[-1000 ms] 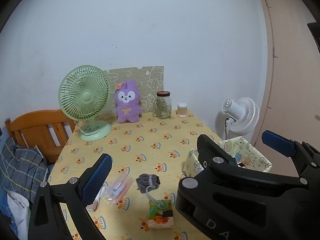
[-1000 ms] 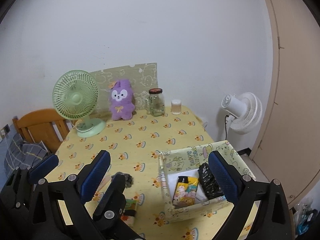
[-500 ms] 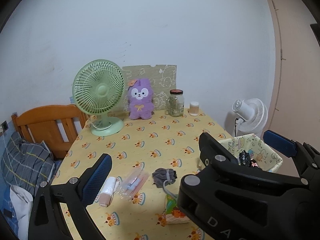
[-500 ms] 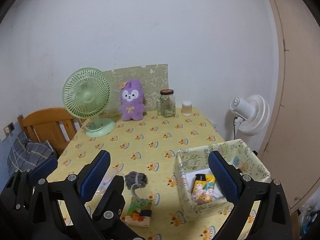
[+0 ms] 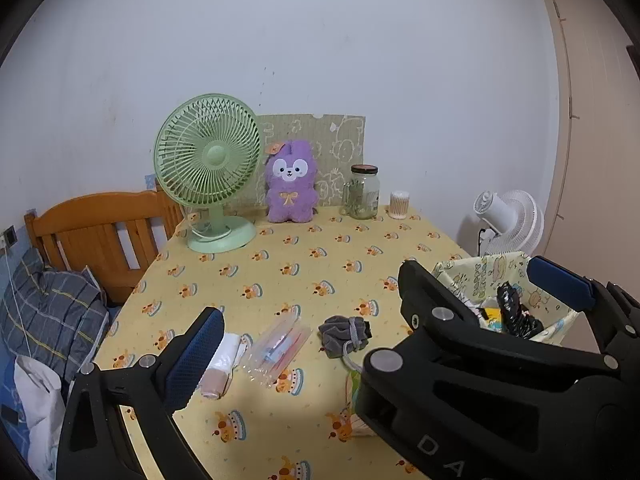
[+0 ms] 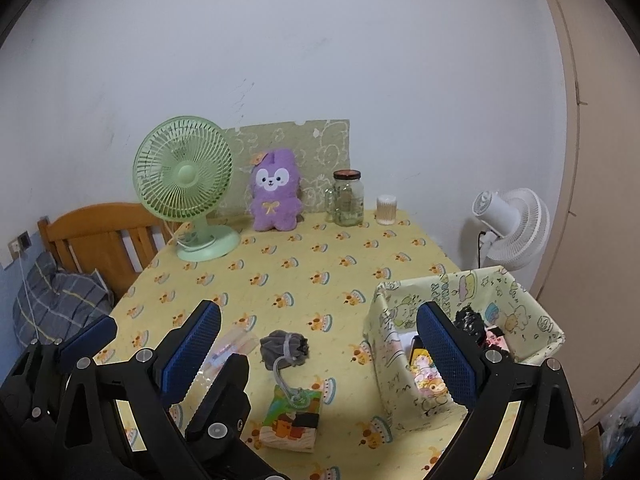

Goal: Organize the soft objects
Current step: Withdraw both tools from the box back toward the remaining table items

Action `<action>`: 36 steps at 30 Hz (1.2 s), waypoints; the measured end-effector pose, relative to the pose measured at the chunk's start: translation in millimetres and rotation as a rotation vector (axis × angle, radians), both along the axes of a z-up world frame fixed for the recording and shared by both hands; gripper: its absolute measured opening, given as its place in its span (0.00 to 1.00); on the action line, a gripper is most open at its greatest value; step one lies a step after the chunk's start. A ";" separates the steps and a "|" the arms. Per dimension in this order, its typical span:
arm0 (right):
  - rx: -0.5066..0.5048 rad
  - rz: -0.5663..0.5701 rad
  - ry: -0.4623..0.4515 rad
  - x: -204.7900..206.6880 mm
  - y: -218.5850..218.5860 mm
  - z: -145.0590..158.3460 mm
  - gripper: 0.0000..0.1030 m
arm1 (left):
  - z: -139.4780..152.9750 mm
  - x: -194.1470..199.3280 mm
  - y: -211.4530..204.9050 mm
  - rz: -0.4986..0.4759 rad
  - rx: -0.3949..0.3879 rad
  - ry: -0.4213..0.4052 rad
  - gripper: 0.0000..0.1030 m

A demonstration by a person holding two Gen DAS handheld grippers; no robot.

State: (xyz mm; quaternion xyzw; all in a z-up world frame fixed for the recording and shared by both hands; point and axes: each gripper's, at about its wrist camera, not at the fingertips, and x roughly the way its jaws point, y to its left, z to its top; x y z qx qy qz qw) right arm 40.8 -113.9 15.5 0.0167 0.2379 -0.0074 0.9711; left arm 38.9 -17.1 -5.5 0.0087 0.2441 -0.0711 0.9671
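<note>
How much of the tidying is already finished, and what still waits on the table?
Done: the printed fabric basket already holds a black crinkled bag and a yellow cartoon packet. In hand: nothing; the left gripper and right gripper are open. Left on the yellow tablecloth: a grey drawstring pouch, a colourful tissue pack, a clear plastic sleeve and a white roll.

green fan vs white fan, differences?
The green desk fan stands on the table at the back left, beside the purple plush; the white fan stands off the table, past its right edge near the door. The green fan's grille faces the camera almost squarely; the white fan's head is turned away to the left, showing its rear housing. The green fan's base is visible; the white fan's is hidden. Both have round grilles and trailing cords.
</note>
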 end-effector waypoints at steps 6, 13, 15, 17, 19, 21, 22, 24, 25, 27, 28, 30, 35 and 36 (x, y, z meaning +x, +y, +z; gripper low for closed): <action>0.024 0.024 0.030 2.9 3.7 -17.0 0.97 | -17.6 2.4 5.7 0.014 -0.002 0.035 0.98; 0.040 0.037 0.061 5.4 9.6 -41.3 0.97 | -38.2 4.6 10.3 0.015 0.014 0.067 0.97; 0.041 0.041 0.065 5.7 11.1 -47.3 0.97 | -43.7 5.8 11.7 0.017 0.012 0.075 0.97; 0.038 0.039 0.064 6.0 13.0 -53.0 0.97 | -49.5 6.5 13.6 0.033 0.011 0.081 0.96; 0.031 0.041 0.076 9.0 14.6 -57.9 0.97 | -54.4 8.1 15.6 0.048 0.006 0.093 0.93; 0.034 0.044 0.089 12.5 15.8 -63.5 0.97 | -59.6 10.4 18.4 0.053 0.000 0.108 0.93; 0.037 0.047 0.101 14.6 16.8 -67.4 0.97 | -63.2 11.7 20.0 0.057 0.000 0.117 0.92; 0.039 0.053 0.118 17.8 18.1 -73.2 0.97 | -68.3 13.4 21.8 0.063 0.003 0.124 0.92; 0.038 0.054 0.127 19.4 19.0 -76.8 0.97 | -72.1 15.1 23.0 0.066 0.005 0.130 0.92; 0.039 0.057 0.143 22.3 20.4 -84.4 0.97 | -79.3 18.7 25.0 0.070 0.004 0.145 0.92; 0.038 0.056 0.149 23.3 20.9 -87.1 0.97 | -82.5 20.3 25.7 0.071 0.002 0.154 0.91; 0.035 0.048 0.170 26.5 22.1 -94.2 0.97 | -89.5 24.4 26.7 0.070 0.004 0.175 0.90; 0.031 0.045 0.228 37.2 24.0 -111.9 0.95 | -104.4 31.6 28.4 0.071 0.006 0.212 0.90; 0.029 0.045 0.238 38.6 24.7 -114.7 0.93 | -107.6 32.8 28.7 0.071 0.008 0.222 0.89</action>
